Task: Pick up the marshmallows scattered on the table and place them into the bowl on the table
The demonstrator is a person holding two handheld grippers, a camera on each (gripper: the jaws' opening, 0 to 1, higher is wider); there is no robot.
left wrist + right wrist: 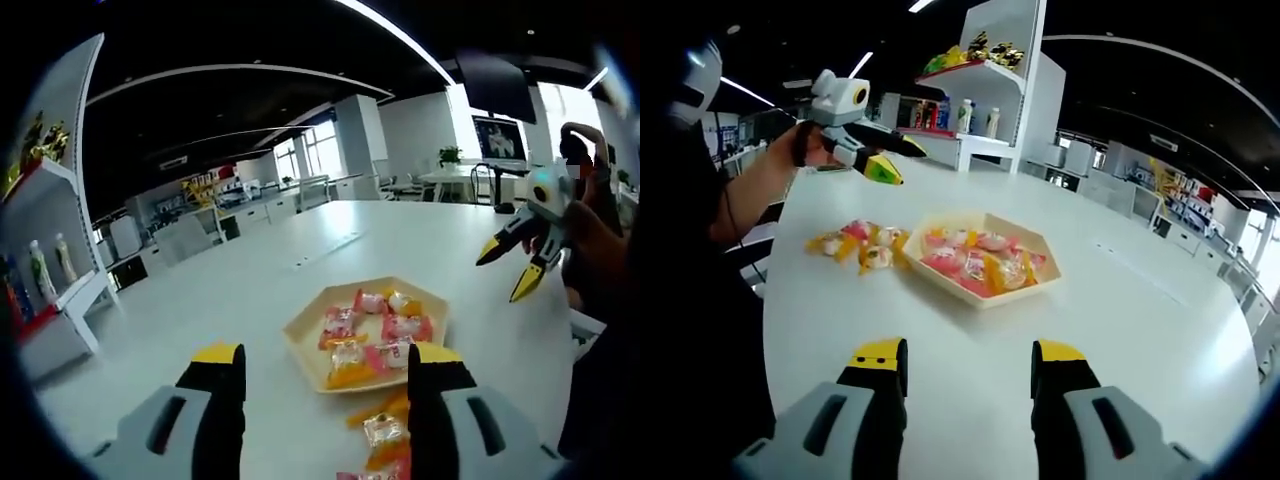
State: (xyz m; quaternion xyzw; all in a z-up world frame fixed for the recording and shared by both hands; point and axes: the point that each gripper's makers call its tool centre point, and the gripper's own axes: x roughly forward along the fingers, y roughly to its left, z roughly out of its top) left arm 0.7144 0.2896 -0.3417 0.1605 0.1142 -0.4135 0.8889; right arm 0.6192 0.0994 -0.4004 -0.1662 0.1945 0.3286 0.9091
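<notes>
Left gripper view: left gripper [325,365], jaws spread, nothing between them, rising from the bottom edge. The gap between the jaws frames bare counter [250,290] and the near corner of the bowl [305,345]. The bowl is a shallow, pale hexagonal dish, centre of frame, just above and right of the jaw tips, holding several wrapped marshmallows [375,335] in pink, orange and clear wrappers. A few loose marshmallows [385,430] lie on the counter at lower centre-right, just beside the inner edge of the right-hand jaw and partly hidden by it, near the bowl's rim. Right gripper [520,265] hangs in the air at right of frame, jaws apart and empty, above the counter and apart from the bowl.

Right gripper view: right gripper [970,365], jaws spread and empty, at the bottom edge, over bare counter [1120,330]. The bowl [1035,280] sits above the jaws at centre, clear of both tips, with marshmallows [975,260] inside. Loose marshmallows [860,245] lie in a small cluster just left of the bowl, touching or nearly touching its rim. Left gripper [890,160] is at upper left, held above the counter by a hand [810,145], jaws apart, empty.

Further out: shelf [975,75] with bottles and packets, top centre.
</notes>
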